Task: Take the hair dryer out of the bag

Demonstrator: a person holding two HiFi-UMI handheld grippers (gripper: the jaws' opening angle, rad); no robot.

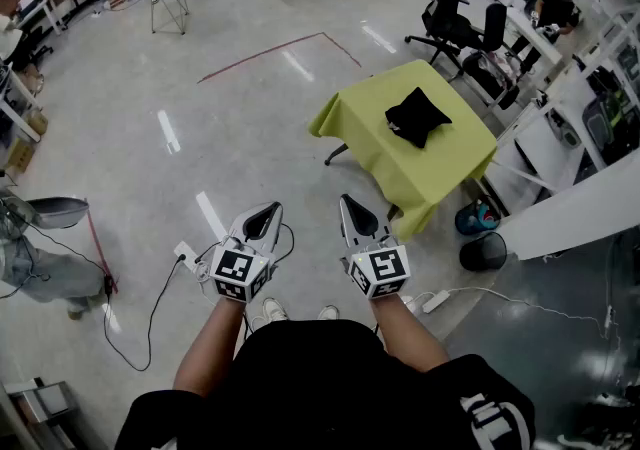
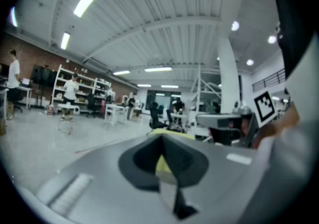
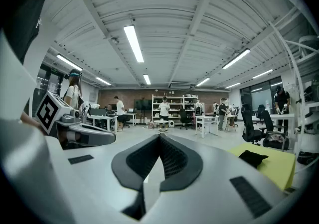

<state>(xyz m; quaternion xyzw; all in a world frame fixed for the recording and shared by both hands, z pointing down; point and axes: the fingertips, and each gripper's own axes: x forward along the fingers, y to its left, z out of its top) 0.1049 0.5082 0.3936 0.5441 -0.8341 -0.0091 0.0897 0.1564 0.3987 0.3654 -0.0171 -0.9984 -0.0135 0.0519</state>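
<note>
Bright hall, even light, heavy fisheye

Light's all from long ceiling tubes point(image 3: 133, 44), which leave white glare streaks on the glossy floor point(image 1: 168, 130) in the head view. Shadows are soft, with just a small dark patch under the yellow tabletop point(image 1: 365, 113). Both gripper views bend hard and go black at the corners. The left gripper view is pretty smeary, with the left claw point(image 2: 162, 141) out of focus at bottom center. The right gripper view is way crisper.

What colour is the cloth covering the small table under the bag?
Yellow-green cloth, seen best in the head view; the black bag lies on it.
</note>
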